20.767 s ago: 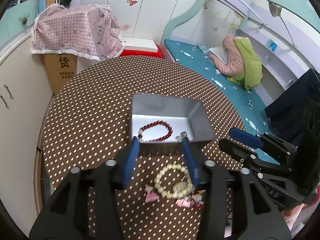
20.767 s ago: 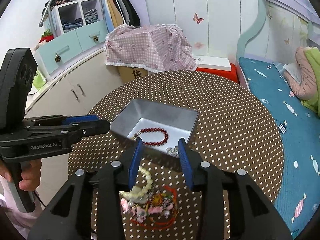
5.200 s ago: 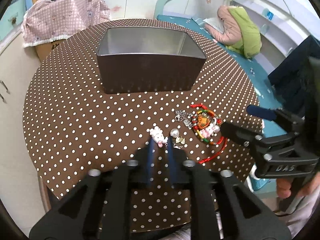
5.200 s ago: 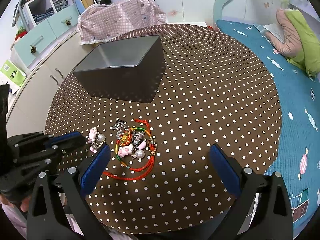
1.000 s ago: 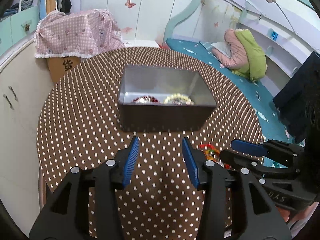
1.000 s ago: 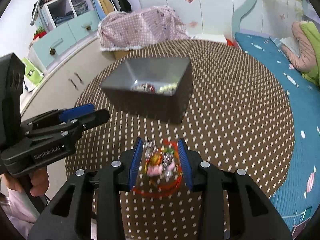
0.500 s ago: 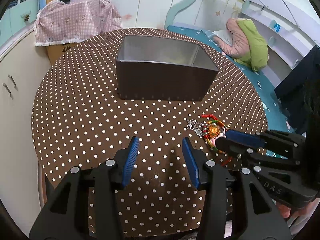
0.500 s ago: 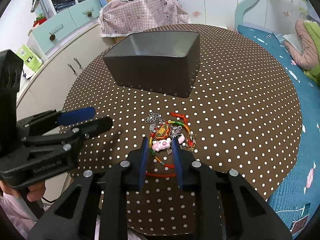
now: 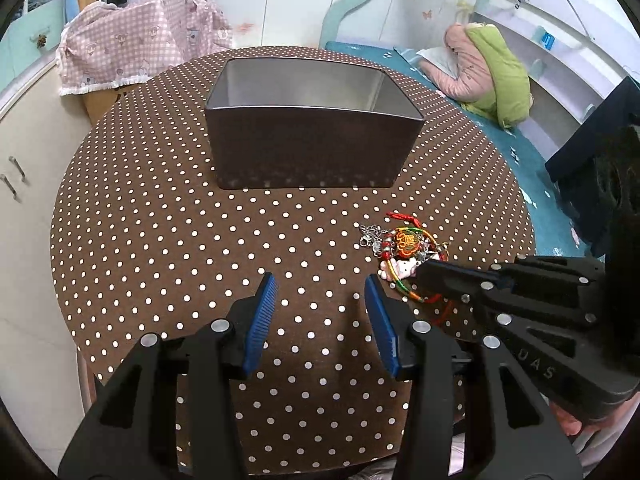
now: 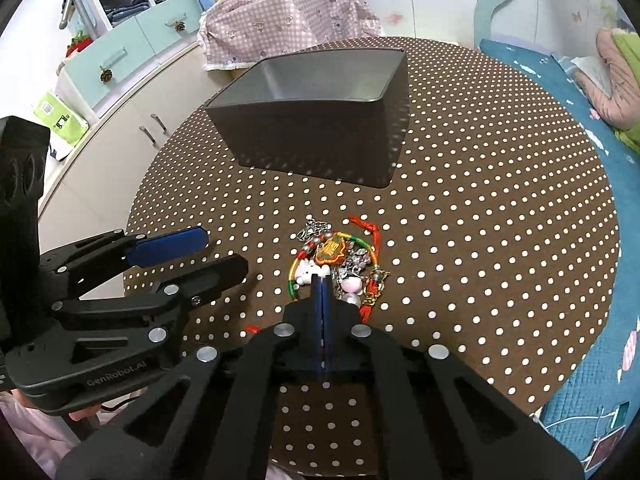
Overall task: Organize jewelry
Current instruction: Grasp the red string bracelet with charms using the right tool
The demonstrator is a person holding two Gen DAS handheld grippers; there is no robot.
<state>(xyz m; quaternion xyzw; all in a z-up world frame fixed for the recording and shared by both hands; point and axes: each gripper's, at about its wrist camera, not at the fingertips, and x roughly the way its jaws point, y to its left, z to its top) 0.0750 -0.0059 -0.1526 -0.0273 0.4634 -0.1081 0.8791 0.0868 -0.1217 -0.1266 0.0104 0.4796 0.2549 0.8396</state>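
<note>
Blue pads of the right claw (image 10: 322,280), apart a second ago, are now clenched on the jewelry tangle (image 10: 340,260) lying on the surface (image 10: 480,220); left claw (image 9: 320,300) released, empty.

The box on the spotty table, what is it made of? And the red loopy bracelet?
The box looks like thin metal: dull silver inside, dark smooth outside, faintly mirroring the dots. The bracelet seems to be braided cord, red, yellow and green, with small shiny charms, probably metal and plastic.
</note>
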